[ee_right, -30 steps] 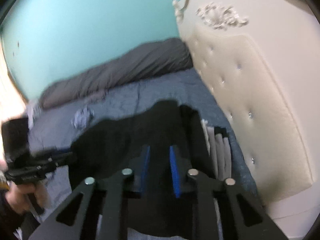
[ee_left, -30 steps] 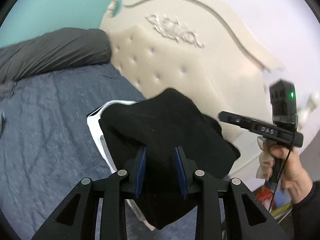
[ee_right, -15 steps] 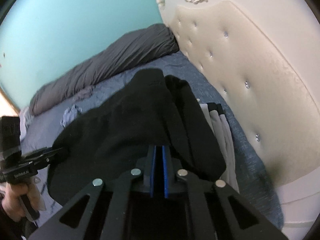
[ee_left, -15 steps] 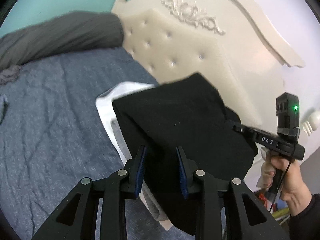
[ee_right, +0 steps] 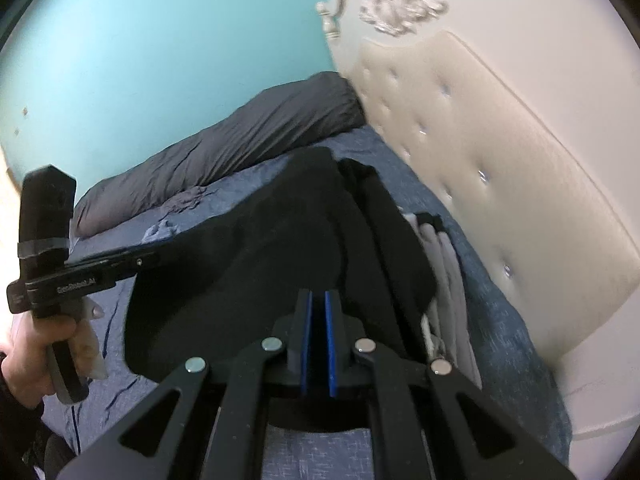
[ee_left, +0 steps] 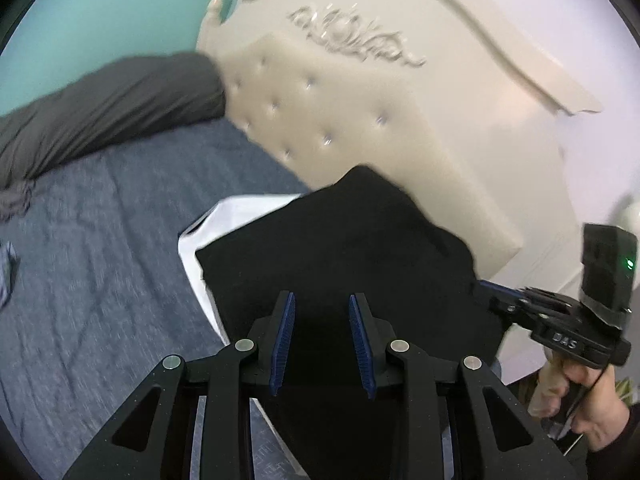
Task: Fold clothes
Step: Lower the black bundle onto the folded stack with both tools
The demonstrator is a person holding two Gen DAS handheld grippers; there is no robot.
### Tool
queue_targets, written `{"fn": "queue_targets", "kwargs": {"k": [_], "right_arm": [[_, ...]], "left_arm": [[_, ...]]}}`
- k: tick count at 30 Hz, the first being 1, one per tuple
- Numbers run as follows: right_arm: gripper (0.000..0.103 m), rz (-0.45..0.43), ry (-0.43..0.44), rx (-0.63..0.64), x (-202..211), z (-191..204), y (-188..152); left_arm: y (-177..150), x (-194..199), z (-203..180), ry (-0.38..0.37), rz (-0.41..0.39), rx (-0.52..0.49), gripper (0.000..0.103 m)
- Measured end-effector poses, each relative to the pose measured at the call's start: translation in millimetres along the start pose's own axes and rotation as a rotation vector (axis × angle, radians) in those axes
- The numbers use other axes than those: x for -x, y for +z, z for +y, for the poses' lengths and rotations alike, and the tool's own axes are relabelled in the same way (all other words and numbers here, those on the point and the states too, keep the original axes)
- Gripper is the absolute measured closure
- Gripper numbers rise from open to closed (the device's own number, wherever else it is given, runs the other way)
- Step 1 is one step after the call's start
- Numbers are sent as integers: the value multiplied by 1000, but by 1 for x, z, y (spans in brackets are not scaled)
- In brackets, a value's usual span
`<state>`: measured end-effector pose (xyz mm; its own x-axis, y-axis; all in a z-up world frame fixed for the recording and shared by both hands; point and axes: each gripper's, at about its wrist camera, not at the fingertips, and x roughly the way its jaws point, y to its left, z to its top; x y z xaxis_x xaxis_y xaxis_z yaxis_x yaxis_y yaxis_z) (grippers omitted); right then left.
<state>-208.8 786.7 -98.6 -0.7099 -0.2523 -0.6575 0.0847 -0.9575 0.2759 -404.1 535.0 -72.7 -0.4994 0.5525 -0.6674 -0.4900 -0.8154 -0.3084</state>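
Blue-grey bedsheet (ee_left: 88, 288) fills the lower left of the left wrist view; a cream tufted headboard (ee_left: 360, 128) runs across the upper right and a grey pillow (ee_right: 240, 136) lies at the far edge under the teal wall.

Black garment (ee_left: 340, 248) sits mid-frame — you carry it between both grippers, partly over a folded white and grey stack (ee_right: 444, 256) beside the headboard.

Left gripper (ee_left: 322, 340): jaws partly open, black cloth bunched between the blue pads; whether they actually pinch it, you cannot tell from this view. Right gripper (ee_right: 316, 336): jaws have just closed to nearly touching, a thin edge of the garment appears caught between them.

Risks, as judgement:
- The right hold is on a thin edge — any pull sideways could slip it free and let that corner drop.
- If the left pads are loose, the bulk may sag and undo the fold.
- Setting down blind could shove the stack askew or hang cloth off its edge.

Obstructions: the headboard crowds the right of the frame; a small crumpled blue cloth (ee_right: 160, 230) lies near the pillow, clear of your path.
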Motion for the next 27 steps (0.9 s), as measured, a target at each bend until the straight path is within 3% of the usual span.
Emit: {"fn": "queue_targets", "kwargs": {"k": [3, 12, 17, 20, 27], "right_arm": [[99, -2, 1, -35, -5, -14, -8], [103, -23, -9, -79, -22, -36, -23], [103, -84, 24, -90, 4, -34, -17], [102, -119, 46, -67, 22, -28, -8], [102, -60, 121, 19, 16, 4, -3]], "left_arm": [[-5, -16, 5, 28, 35, -3, 76], [-15, -29, 12, 16, 54, 4, 79], [-11, 3, -4, 17, -8, -43, 79], [-17, 25, -18, -21, -26, -82, 79], [-43, 35, -32, -67, 21, -111, 79]]}}
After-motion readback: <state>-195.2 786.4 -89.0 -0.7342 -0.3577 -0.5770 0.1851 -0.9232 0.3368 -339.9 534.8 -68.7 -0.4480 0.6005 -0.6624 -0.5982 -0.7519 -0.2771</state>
